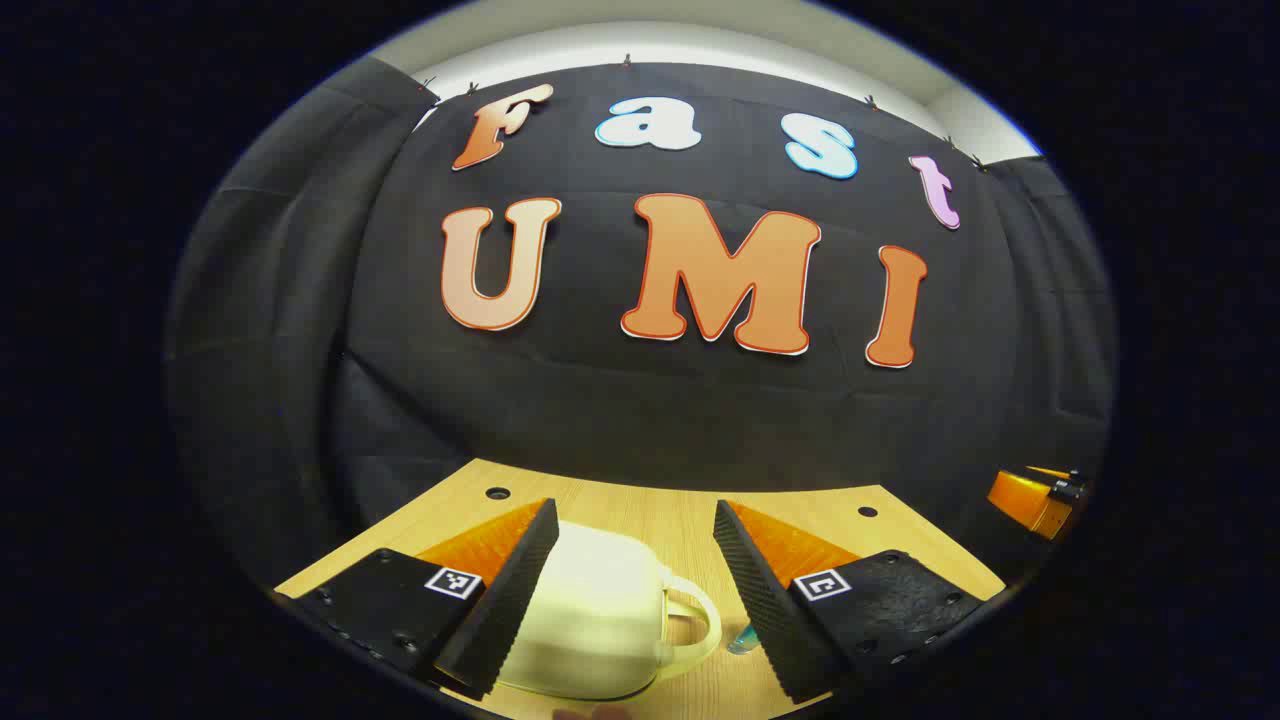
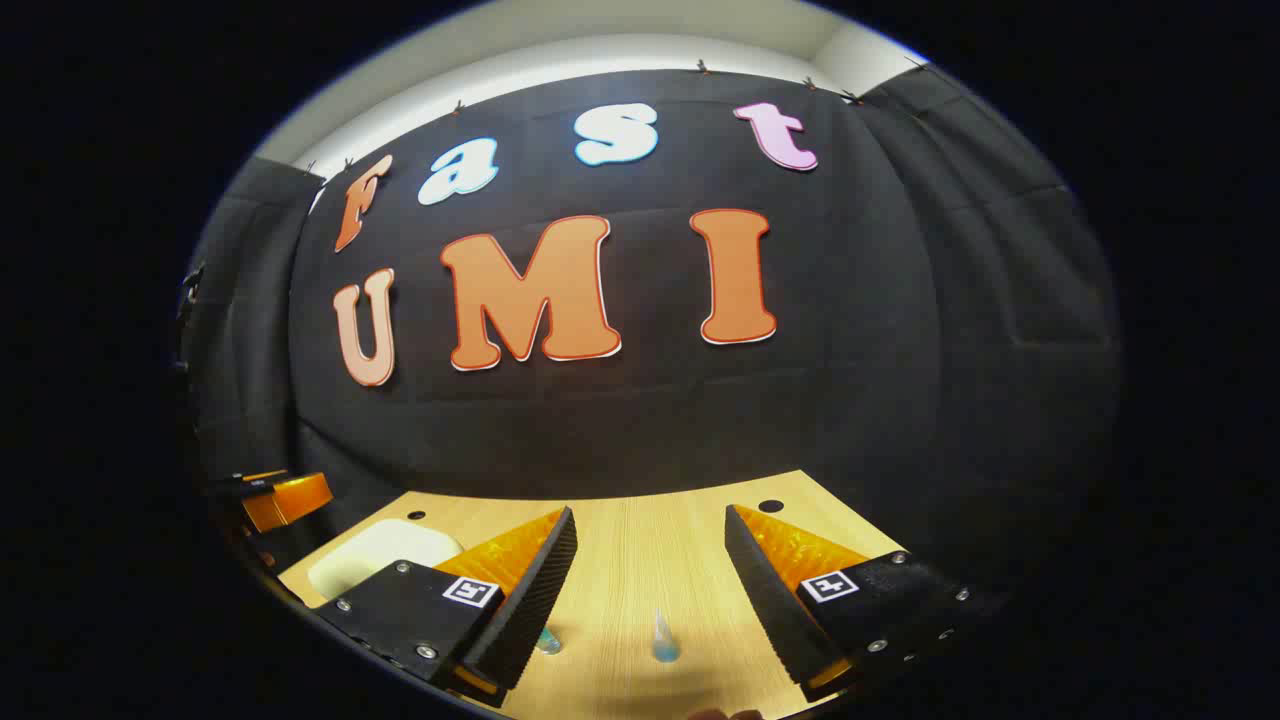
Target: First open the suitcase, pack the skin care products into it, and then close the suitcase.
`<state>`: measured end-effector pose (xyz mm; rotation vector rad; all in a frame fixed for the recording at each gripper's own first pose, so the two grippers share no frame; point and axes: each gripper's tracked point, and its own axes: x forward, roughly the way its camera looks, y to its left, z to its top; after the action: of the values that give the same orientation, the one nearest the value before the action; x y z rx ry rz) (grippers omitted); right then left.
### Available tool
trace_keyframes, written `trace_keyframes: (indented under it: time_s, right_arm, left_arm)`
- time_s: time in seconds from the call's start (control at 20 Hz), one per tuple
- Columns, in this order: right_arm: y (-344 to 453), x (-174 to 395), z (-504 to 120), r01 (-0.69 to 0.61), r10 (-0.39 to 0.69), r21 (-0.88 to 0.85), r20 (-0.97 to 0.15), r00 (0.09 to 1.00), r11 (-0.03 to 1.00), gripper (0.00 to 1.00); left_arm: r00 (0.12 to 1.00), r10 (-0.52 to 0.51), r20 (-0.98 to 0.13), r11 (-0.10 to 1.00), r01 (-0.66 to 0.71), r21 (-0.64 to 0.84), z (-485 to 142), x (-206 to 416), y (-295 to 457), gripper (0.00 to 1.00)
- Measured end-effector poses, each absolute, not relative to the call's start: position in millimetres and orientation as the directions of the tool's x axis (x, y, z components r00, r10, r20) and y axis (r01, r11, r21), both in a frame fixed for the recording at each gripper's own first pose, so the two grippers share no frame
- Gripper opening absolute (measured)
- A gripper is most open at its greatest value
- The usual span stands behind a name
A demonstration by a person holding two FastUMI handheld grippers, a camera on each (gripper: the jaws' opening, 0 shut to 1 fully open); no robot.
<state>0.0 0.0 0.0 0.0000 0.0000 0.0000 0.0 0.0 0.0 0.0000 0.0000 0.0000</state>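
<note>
Left gripper view: the left gripper [image 1: 635, 590] is spread wide, level over the wooden table [image 1: 650, 515], and the cream suitcase [image 1: 590, 620] lies shut at bottom center between its fingers, handle [image 1: 695, 625] to the right. Right gripper view: the right gripper [image 2: 650, 600] is open too, a small clear bottle [image 2: 662, 640] standing between its fingers, with the suitcase [image 2: 375, 555] off at lower left.

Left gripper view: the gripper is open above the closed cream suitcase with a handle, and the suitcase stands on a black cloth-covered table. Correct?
Not quite. In the left gripper view the left gripper is open over the closed cream suitcase with a handle, but the suitcase rests on a bare light wooden table; the black cloth is the wall behind.
</note>
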Motion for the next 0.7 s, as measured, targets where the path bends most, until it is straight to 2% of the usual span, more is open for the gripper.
trace_keyframes:
  time_s: [0.35, 0.45, 0.7]
  right_arm:
    - [15.3, 9.7, -9.7, -0.06, 0.06, -0.001, -0.042, 0.997, 0.998, 0.94]
    - [17.2, 11.1, -15.3, -0.078, 0.078, 0.001, -0.075, 0.994, 0.997, 0.94]
    - [10.6, 9.1, -8.8, -0.033, 0.031, -0.036, -0.047, 0.998, 0.999, 0.94]
  left_arm:
    - [1.0, 0.013, 0.015, 0.999, -0.014, 0.042, 11.5, 4.0, -13.2, 0.97]
    - [1.0, -0.016, 0.011, 0.999, 0.015, 0.036, 8.2, 0.8, -23.5, 0.97]
    - [0.999, -0.043, 0.005, 0.996, 0.042, 0.081, 4.4, 0.2, -30.2, 0.97]
